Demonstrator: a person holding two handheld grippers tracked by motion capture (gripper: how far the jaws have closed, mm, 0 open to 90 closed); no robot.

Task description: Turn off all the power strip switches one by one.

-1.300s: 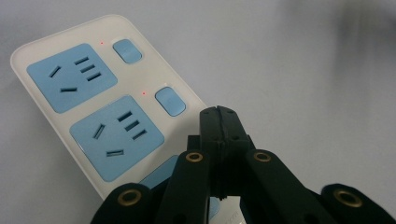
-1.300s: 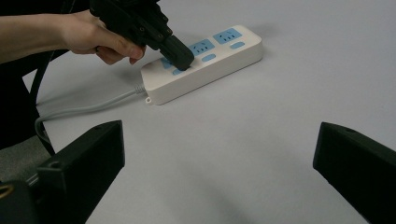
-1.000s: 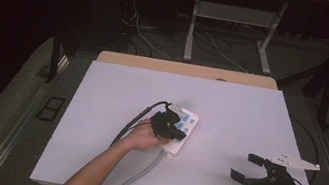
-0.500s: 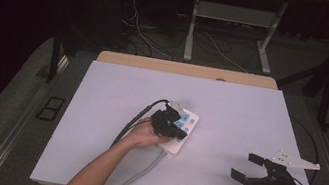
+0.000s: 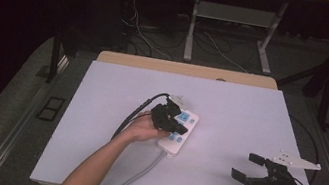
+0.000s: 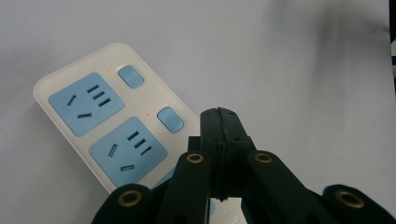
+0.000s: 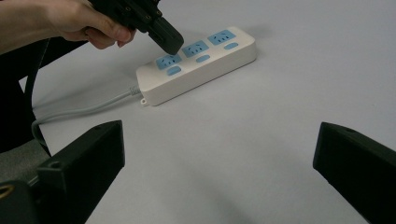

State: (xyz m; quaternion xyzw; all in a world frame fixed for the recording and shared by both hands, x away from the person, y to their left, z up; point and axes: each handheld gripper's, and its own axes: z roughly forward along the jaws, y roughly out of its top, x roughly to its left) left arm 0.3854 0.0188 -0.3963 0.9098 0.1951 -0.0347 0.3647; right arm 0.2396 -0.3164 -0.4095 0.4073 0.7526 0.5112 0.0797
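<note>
White power strip (image 5: pixel 180 131) under left gripper (image 5: pixel 167 115)

Lab: dark room, floor cables (image 5: pixel 135 27), bare worktable (image 5: pixel 230 108).

Readable text: none in any view.
Power strip (image 6: pixel 140 135): left of centre in the left gripper view; its white face and blue sockets carry no letters, numbers or brand that can be made out.
Label under the fingers: a pale patch at the bottom centre of the left gripper view seems to bear faint print, too blurred to read.
Indicator marks: two small red dots beside the blue switches, upper left of that view; lights, not signs.
</note>
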